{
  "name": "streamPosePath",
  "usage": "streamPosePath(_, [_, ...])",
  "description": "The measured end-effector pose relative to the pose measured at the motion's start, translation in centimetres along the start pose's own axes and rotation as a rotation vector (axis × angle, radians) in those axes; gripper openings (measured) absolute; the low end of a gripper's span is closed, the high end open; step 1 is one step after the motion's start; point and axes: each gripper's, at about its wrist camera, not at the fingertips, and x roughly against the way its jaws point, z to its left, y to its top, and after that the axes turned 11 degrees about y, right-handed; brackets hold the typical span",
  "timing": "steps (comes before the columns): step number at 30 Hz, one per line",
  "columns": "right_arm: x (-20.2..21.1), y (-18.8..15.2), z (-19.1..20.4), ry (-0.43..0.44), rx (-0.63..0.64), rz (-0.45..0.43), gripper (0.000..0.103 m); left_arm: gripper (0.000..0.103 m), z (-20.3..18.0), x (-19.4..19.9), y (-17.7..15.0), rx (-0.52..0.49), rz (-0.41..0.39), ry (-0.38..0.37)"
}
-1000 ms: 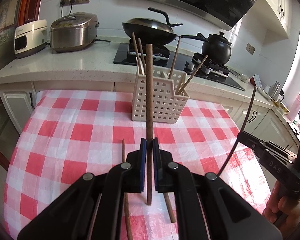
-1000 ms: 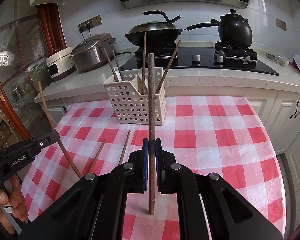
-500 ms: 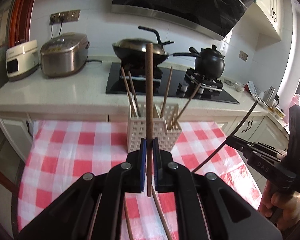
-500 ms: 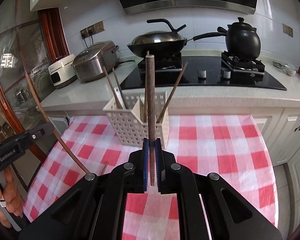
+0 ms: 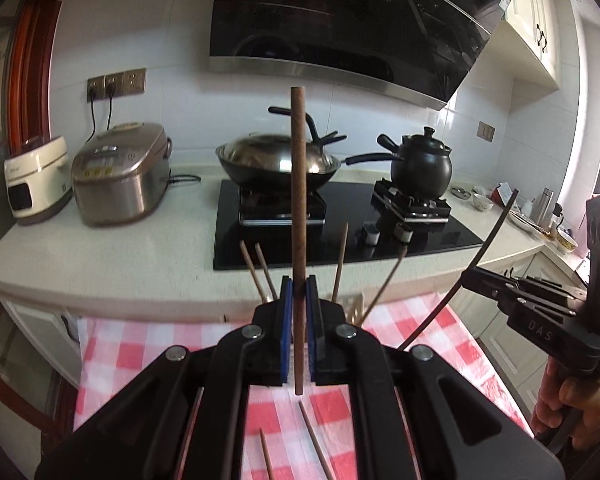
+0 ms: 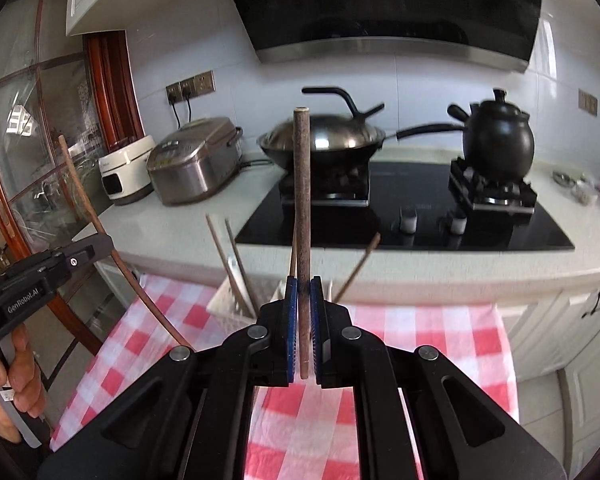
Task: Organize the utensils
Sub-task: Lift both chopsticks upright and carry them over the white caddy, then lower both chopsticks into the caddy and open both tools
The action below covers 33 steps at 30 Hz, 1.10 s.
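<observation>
Gingham cloth (image 5: pixel 140 352) in red and white covers the table in front of a pale stone counter (image 5: pixel 100 248). On that counter, at 12 o'clock from either camera, sits a black hob (image 6: pixel 420 224) with a lidded wok (image 5: pixel 276 160) and a black kettle (image 6: pixel 498 140); a steel rice cooker (image 5: pixel 120 172) stands at 10 o'clock under a dark extractor hood (image 5: pixel 340 20).

White utensil basket (image 6: pixel 236 300) is mostly hidden behind the fingers of both grippers; only a corner and the tips of the chopsticks standing in it (image 5: pixel 340 264) show. Two loose chopsticks (image 5: pixel 314 440) lie on the cloth at 6 o'clock, cut off by the frame.

Left gripper (image 5: pixel 299 320) is clamped on a brown chopstick (image 5: pixel 299 208) held upright. Right gripper (image 6: pixel 304 320) is likewise pinched tight on its own upright chopstick (image 6: pixel 302 200). Each is held up over the cloth, on the near side of the basket
</observation>
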Motion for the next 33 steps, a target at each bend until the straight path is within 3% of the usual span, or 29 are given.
streamPosePath(14, [-4.7, 2.6, -1.6, 0.0, -0.004, 0.022, 0.008, 0.007, -0.7, -4.0, 3.9, -0.018, -0.024, 0.025])
streamPosePath(33, [-8.9, 0.8, -2.8, 0.015, -0.02, 0.129, 0.008, 0.007, -0.6, -11.2, 1.0, -0.016, 0.093, 0.057])
